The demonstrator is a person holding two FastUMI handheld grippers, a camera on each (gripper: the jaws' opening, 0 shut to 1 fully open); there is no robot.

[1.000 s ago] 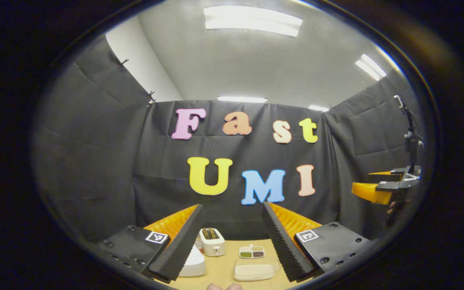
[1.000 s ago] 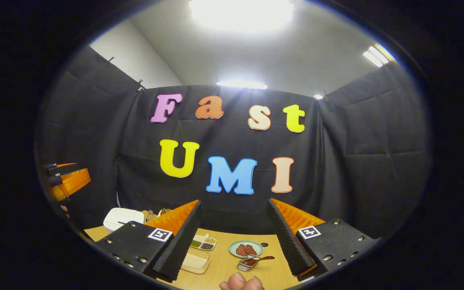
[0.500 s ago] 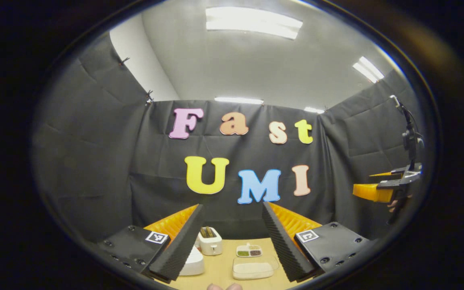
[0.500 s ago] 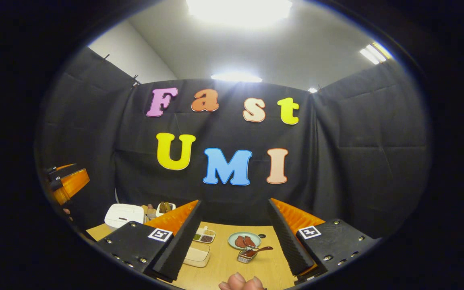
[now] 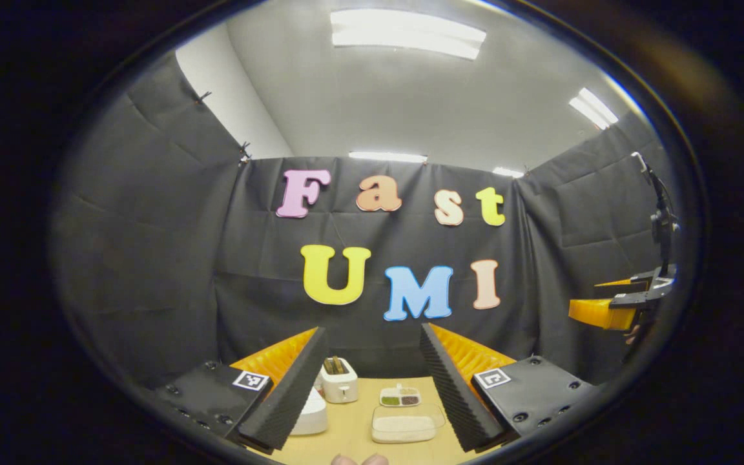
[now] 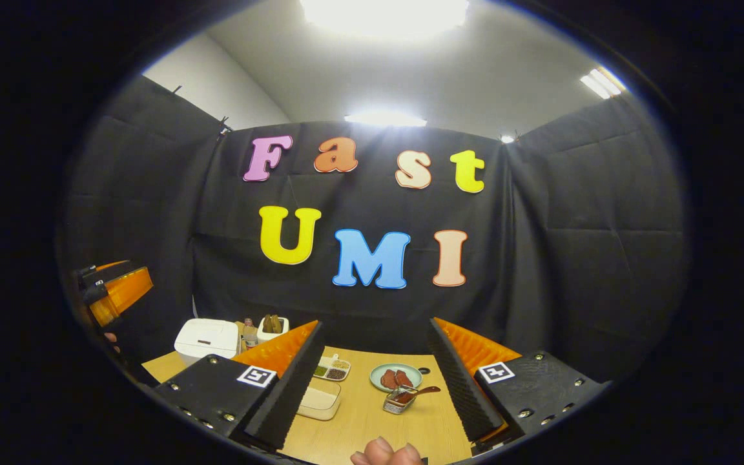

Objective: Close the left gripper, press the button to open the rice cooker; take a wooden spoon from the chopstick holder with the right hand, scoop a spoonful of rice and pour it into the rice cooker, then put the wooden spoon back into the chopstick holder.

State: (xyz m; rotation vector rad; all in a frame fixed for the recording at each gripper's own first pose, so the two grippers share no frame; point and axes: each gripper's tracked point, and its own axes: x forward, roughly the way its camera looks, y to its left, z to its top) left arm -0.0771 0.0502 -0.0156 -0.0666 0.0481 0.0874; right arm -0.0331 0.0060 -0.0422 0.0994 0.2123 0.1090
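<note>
Both the left tool (image 5: 372, 378) and right tool (image 6: 375, 374) gape empty (high above the counter (image 6: 372, 420)), so an unclenched left one could straddle the rice cooker (image 6: 206, 340) button.

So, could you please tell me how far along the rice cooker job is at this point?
Nothing looks done yet. The rice cooker sits with its lid down. In hand: both hand-held grippers are open and empty, the left hand-held gripper and right hand-held gripper raised above the table. Left: shutting the left one, pressing the button, fetching the spoon, scooping from the rice container, pouring, returning the spoon.
</note>
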